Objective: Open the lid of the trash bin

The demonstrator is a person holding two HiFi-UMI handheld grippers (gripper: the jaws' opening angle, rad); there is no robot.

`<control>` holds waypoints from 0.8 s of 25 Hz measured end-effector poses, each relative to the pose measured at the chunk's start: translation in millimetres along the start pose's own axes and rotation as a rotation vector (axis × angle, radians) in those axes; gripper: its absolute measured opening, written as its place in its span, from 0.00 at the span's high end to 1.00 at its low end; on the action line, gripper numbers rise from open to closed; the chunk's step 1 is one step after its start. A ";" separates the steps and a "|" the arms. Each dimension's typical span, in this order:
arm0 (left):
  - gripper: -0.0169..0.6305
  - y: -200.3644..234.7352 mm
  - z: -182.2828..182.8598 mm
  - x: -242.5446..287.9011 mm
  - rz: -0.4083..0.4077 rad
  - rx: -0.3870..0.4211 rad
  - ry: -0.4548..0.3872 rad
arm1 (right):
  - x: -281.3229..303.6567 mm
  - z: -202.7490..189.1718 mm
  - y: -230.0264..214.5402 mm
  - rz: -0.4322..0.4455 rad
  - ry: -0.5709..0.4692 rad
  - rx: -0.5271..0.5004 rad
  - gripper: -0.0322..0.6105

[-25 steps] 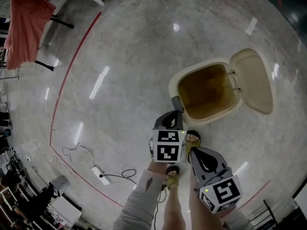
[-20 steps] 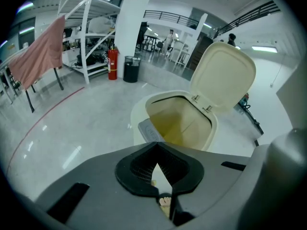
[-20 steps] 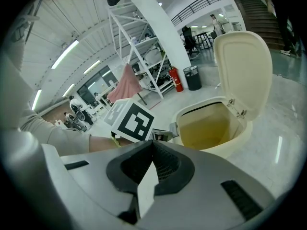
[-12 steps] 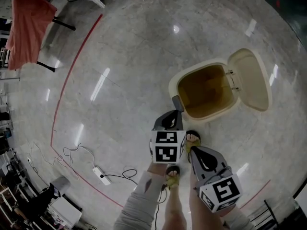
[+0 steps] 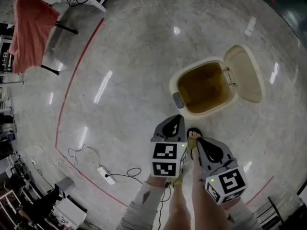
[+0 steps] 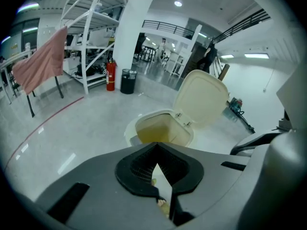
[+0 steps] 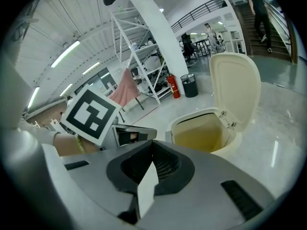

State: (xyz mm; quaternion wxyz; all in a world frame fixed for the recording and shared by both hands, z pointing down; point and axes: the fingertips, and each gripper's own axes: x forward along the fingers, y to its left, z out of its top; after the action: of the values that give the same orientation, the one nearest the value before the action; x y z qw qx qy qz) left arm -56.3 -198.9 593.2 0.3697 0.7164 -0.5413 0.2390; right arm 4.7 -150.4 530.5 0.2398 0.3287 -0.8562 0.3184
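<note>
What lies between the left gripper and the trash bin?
Only bare floor, seen in the head view. The trash bin's grey pedal faces the left gripper.

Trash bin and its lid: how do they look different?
The bin is a deep hollow box, dark yellow inside; the lid is a thin flat panel, pale cream all over. The bin sits on the floor with its mouth facing up; the lid stands upright at its far side, tipped back. Both are cream outside with rounded corners, and hinges join them.
</note>
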 end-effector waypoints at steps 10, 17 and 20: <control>0.97 -37.5 2.9 -49.8 -0.047 0.027 -0.037 | -14.9 8.9 3.6 -0.004 -0.025 -0.027 0.95; 0.97 -54.0 0.0 -77.5 -0.069 -0.010 -0.086 | -23.1 10.0 7.2 -0.026 -0.026 -0.066 0.95; 0.97 -57.3 -3.0 -84.8 -0.071 -0.011 -0.091 | -25.0 9.7 10.7 -0.031 -0.024 -0.070 0.95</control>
State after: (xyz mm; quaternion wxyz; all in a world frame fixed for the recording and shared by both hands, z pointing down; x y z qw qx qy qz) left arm -27.0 -137.7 516.5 0.3568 0.7433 -0.5330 0.1898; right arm 11.8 -140.7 504.2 0.2458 0.3373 -0.8643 0.2805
